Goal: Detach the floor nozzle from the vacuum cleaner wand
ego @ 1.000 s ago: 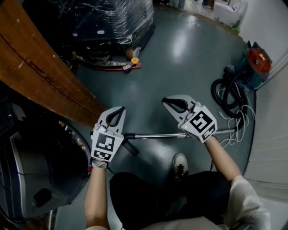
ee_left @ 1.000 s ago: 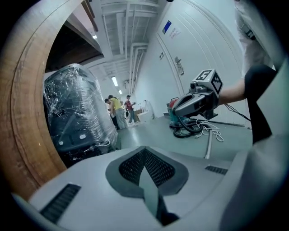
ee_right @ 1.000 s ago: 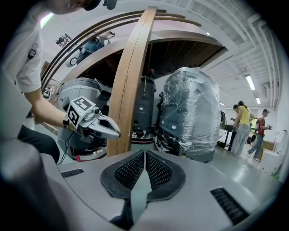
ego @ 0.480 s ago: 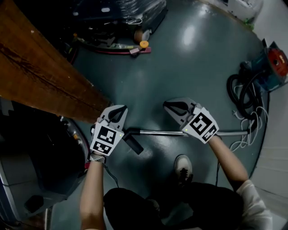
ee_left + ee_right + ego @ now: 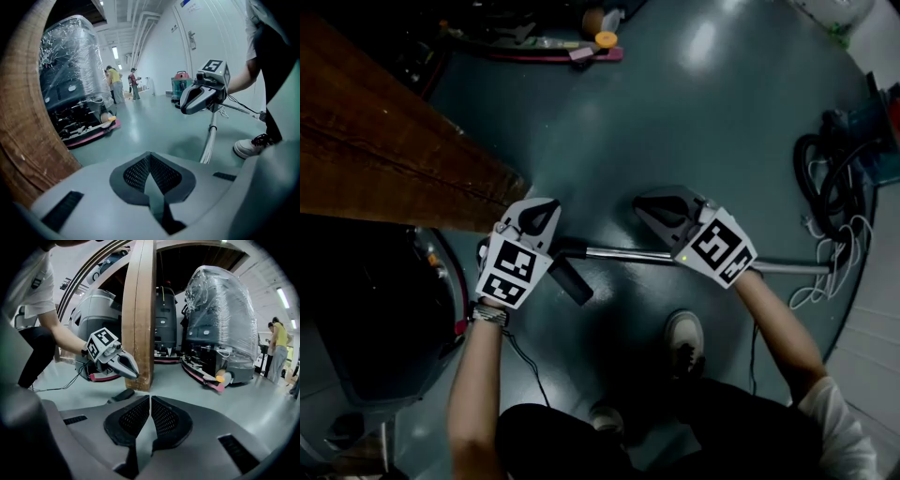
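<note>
This looks like a big storage hall or workshop. It has a shiny grey-green floor (image 5: 703, 122), a huge wooden board (image 5: 384, 159) at ten o'clock, a machine wrapped in plastic (image 5: 215, 305), and hoses (image 5: 808, 178) at two o'clock.

Dim head view; fisheye-warped, brighter gripper views.

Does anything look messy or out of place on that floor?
Mildly: the vacuum wand lies flat on the floor by the person's shoe, and a white cord sprawls in loose loops beside the coiled black hose at right. Nothing looks spilled or broken.
</note>
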